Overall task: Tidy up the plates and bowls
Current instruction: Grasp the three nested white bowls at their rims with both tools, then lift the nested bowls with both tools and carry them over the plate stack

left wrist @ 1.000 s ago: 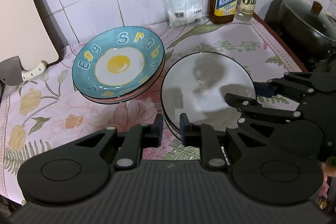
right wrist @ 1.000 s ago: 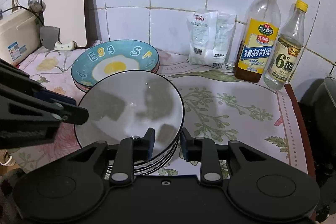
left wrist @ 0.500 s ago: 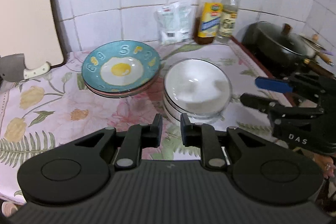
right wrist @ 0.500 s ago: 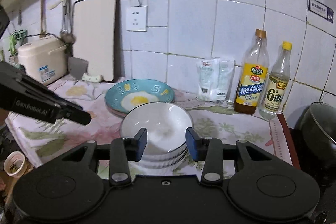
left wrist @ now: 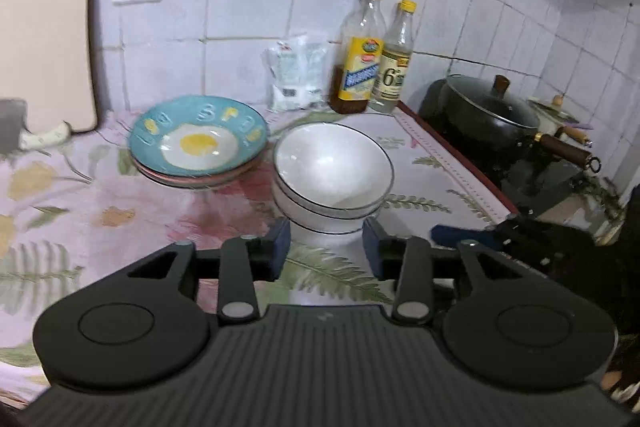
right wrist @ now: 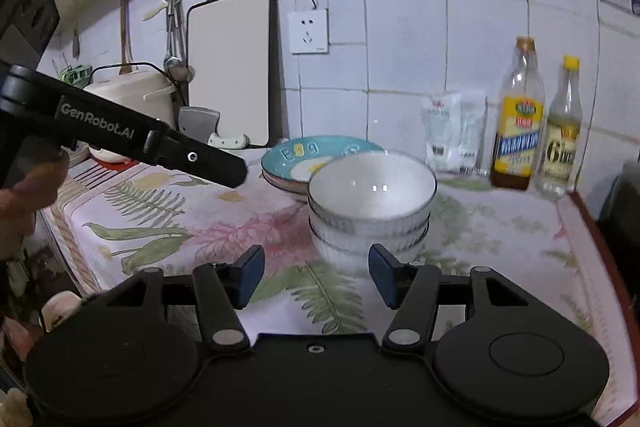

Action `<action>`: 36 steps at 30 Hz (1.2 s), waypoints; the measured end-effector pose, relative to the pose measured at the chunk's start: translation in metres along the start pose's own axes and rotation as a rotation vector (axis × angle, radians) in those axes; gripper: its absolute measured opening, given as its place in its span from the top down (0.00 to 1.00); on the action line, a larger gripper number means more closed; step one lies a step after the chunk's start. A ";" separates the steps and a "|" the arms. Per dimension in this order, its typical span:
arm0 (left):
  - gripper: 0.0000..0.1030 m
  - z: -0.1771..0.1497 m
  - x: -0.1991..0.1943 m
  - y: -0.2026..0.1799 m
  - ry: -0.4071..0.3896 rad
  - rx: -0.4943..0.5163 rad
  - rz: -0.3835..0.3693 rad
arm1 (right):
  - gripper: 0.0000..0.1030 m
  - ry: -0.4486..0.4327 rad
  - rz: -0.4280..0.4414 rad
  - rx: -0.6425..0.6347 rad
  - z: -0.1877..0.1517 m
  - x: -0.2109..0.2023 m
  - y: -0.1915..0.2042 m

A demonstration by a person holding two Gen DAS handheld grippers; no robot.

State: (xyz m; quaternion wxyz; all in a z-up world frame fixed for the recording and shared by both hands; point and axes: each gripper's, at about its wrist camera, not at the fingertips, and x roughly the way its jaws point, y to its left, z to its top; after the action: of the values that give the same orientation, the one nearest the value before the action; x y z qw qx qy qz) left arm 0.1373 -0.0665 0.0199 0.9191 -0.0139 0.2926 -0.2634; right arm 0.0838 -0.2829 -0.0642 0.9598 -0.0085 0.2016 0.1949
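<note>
Both claws (left wrist: pixel 326 247) (right wrist: pixel 316 277) now back from bowl stack (left wrist: pixel 332 175), empty, jaws opening.

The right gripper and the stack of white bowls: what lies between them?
Only bare flowered cloth. In the right wrist view the right gripper, jaws opening with nothing between them, is short of the stack of white bowls.

Left tool (left wrist: pixel 326 245) at lower centre of its own view, aimed forward and tilted downward, jaws opening, blue pads (left wrist: pixel 280 241) apart, nothing gripped between them. Right tool (right wrist: pixel 316 277) at lower centre of its view, likewise angled downward, jaws opening wider, nothing clamped. Seen from the right view at left edge: left tool's black finger reaching toward centre, a hand (right wrist: pixel 24 195) wrapped behind it.
</note>
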 end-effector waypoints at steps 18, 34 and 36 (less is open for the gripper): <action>0.45 0.010 0.082 0.056 0.003 -0.233 -0.077 | 0.09 -0.038 -0.110 0.091 -0.034 0.092 -0.022; 0.44 0.003 0.141 0.092 0.022 -0.422 -0.161 | 0.03 0.021 -0.175 0.033 -0.027 0.136 -0.022; 0.45 0.002 0.146 0.093 0.029 -0.434 -0.176 | 0.03 0.025 -0.180 0.030 -0.026 0.139 -0.025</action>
State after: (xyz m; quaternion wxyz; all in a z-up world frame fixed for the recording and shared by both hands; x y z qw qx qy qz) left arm 0.2833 -0.0584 -0.0727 0.8637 -0.2330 0.3535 -0.2735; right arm 0.2000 -0.2567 -0.1440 0.9710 -0.0149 0.2146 0.1046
